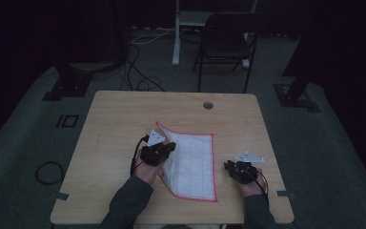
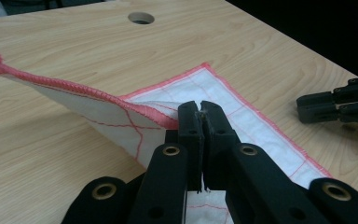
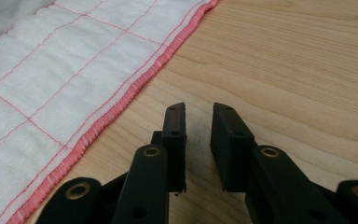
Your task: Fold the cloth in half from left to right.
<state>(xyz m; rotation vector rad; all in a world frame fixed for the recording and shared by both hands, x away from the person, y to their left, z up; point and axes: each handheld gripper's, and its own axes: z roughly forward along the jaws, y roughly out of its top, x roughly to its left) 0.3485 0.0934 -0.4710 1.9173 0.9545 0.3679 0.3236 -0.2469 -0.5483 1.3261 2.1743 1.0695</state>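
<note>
Nearest, the person's two dark sleeves come in over the front edge of the table (image 1: 109,143), a pale wood-grain top with rounded corners and a smooth, matte face. Each hand holds a black gripper built of flat, hard-edged links pinned with brass-coloured rivets.

The left gripper (image 2: 200,112) has its blocky jaws pressed together on the pink hem of the cloth (image 2: 242,107), pinching the edge and holding it off the wood — from the jaws the hem runs up and away as a taut ridge to a free corner that stands in the air. In the high view this gripper (image 1: 164,147) sits at the cloth's left side, a grey three-cornered plate on top of it.

The right gripper (image 3: 198,126) rests low over bare wood just beside the cloth's right hem, not touching it; its jaws stand a narrow gap apart with nothing between them. In the high view it (image 1: 229,167) lies near the front right of the table.

The cloth (image 1: 195,162) is white, soft and slightly quilted, crossed by thin red stitched lines into a grid of squares and bound all round in a ribbed, thick pink overlock edge. It lies in the middle of the table's near half, flat on its right side, lifted and folded inward on the left.

Farther off, a round cable hole (image 1: 208,105) is sunk in the tabletop, and beyond the table stands a dark chair (image 1: 226,40) on a grey floor.
</note>
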